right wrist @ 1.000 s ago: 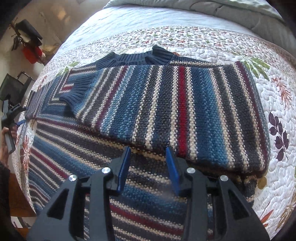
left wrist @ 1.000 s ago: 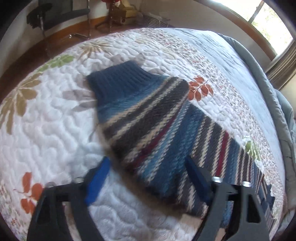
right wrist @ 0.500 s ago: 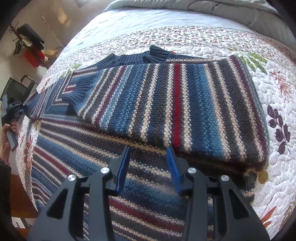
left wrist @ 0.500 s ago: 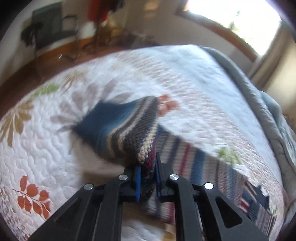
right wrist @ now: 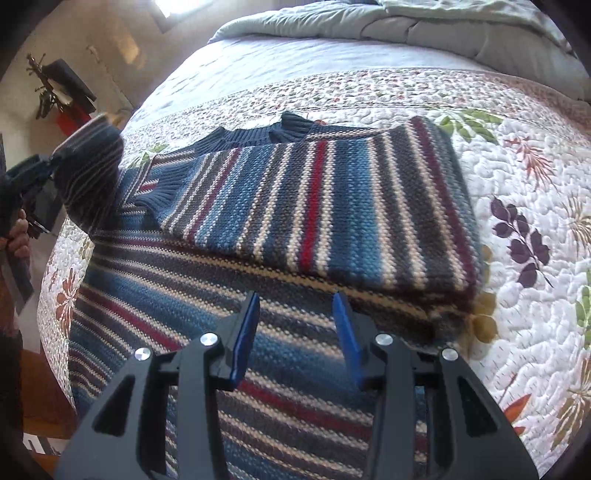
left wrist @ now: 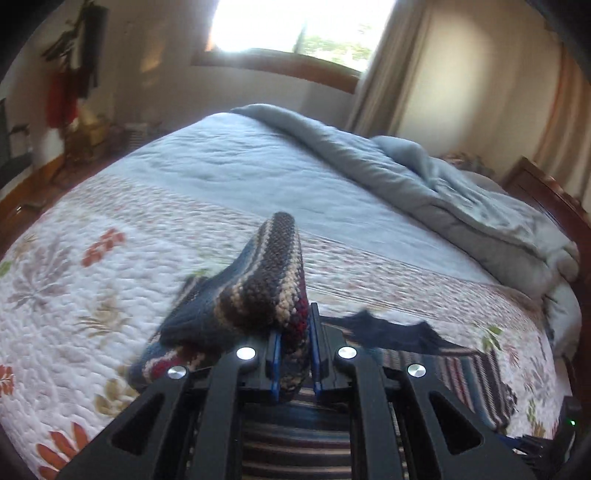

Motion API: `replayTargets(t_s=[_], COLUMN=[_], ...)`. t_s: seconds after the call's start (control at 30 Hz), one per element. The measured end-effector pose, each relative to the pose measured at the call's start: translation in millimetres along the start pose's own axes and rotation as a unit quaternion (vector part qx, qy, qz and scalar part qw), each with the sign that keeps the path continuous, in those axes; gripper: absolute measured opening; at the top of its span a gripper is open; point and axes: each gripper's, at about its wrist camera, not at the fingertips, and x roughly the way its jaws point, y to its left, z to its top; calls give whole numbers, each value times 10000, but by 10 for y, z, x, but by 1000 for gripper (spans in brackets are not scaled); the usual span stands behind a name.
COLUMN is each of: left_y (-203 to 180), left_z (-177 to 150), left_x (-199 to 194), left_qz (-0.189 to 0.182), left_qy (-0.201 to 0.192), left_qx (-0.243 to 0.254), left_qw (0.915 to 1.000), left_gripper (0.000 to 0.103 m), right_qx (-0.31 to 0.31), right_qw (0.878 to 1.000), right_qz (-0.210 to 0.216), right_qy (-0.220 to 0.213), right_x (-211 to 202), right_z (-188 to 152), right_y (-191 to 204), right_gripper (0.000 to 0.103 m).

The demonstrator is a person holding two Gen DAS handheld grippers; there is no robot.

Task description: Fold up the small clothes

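Note:
A striped knit sweater (right wrist: 295, 221) in blue, grey, cream and red lies on the quilt, its right side folded over the body. My left gripper (left wrist: 293, 354) is shut on the sweater's left sleeve (left wrist: 258, 295), which it holds lifted above the bed with the cuff drooping to the left. In the right wrist view that lifted sleeve (right wrist: 90, 173) hangs at the far left from the left gripper (right wrist: 44, 173), held by a hand. My right gripper (right wrist: 297, 332) hovers open over the sweater's lower body, nothing between its blue pads.
The floral quilt (right wrist: 517, 184) covers the bed; a rumpled grey duvet (left wrist: 424, 184) is piled toward the wooden headboard (left wrist: 546, 195). A window (left wrist: 295, 26) and curtain stand behind. A chair and clothes rack (right wrist: 62, 96) stand beyond the bed's left edge.
My left gripper went from open over the flat sleeve to shut on it, then lifted and swung it up over the bed. The right gripper drifted slightly over the sweater body.

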Motion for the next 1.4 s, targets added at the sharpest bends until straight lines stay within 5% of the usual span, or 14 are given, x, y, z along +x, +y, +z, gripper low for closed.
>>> replayTargets(t_s=[0.23, 0.4, 0.57, 0.7, 0.77, 0.8, 1.0, 1.13, 1.23, 1.4], left_y=[-804, -1064, -1185, -1057, -914, -848, -351, 98, 342, 509], left_z=[-340, -656, -1017, -1143, -1119, -1107, -1116, -1293, -1413, -1323], left_x=[329, 607, 907, 836, 610, 494, 110, 288, 370, 200], left_qz=[-502, -518, -515, -481, -541, -467, 549, 975, 960, 972], left_qy=[388, 667, 1380, 1567, 1473, 1380, 1215, 1786, 2039, 1780], left_qx=[265, 366, 649, 713, 674, 696, 827, 457, 203, 134], left_qw=[9976, 9958, 9870, 9839, 9853, 9869, 9876, 9780, 9741, 9791], left_gripper=[12, 12, 20, 42, 67, 69, 70, 70, 70, 70], right_qx=[106, 140, 192, 136, 70, 53, -59, -152, -132, -277], right_qw=[9998, 9997, 9996, 9996, 9996, 9996, 9988, 9981, 9977, 9978], right_qz=[137, 184, 194, 160, 92, 66, 293, 71, -48, 228], right_qy=[-27, 0, 102, 182, 242, 275, 392, 598, 665, 552], right_x=[-38, -10, 70, 110, 121, 126, 237, 430, 455, 295], right_z=[-88, -136, -170, -195, -205, -209, -210, -246, -211, 31], right_y=[-110, -161, -183, -141, -94, -68, 114, 175, 230, 660], right_gripper=[41, 42, 42, 48, 48, 49, 49, 51, 53, 52])
